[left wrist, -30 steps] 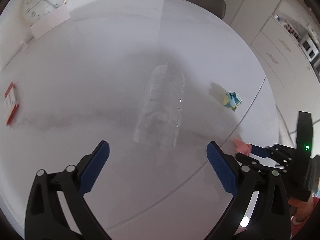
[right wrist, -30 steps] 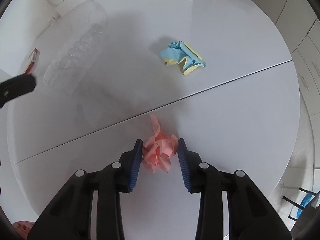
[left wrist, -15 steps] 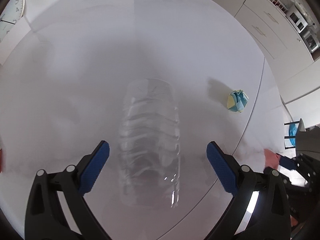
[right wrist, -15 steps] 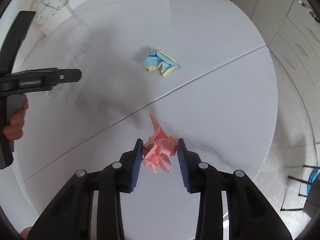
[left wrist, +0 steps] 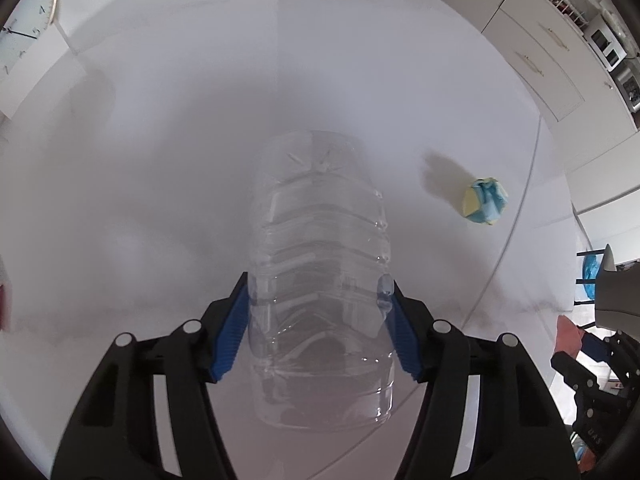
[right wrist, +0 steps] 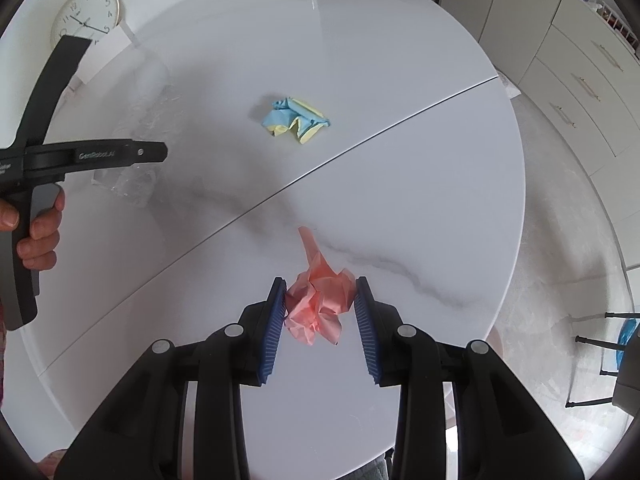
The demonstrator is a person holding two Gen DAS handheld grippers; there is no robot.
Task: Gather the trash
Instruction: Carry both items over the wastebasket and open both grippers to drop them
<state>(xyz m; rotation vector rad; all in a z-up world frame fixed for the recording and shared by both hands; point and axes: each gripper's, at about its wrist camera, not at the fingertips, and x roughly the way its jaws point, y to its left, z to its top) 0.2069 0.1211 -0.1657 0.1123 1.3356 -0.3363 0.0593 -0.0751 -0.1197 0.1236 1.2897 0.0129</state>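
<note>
Where a second ago the left gripper [left wrist: 318, 320] stood wide apart above the table [left wrist: 160, 160] with the clear plastic bottle [left wrist: 320, 280] lying ahead of it, it now sits down over that bottle, its jaws having just been closing until the blue pads [left wrist: 230, 336] press against the ribbed sides. That bottle lies flat on the white round tabletop, its base pointing away from the camera, and fills the middle of the left view, much nearer than before. Over at the right, the right gripper [right wrist: 320, 312] is clamped on the crumpled pink paper [right wrist: 320, 300], same as a second ago, though the table looks further below it now and the paper hangs clear of the marbled surface. A crumpled blue and yellow paper [right wrist: 296, 120] lies loose on the table beyond the seam, well apart from both tools. Both grippers point steeply downward. From the right-hand view a hand [right wrist: 36, 228] shows at the left edge, fingers wrapped round the black handle of the left tool, whose arm reaches across above the bottle. A white clock [right wrist: 86, 14] stands at the far edge, propped near the wall
</note>
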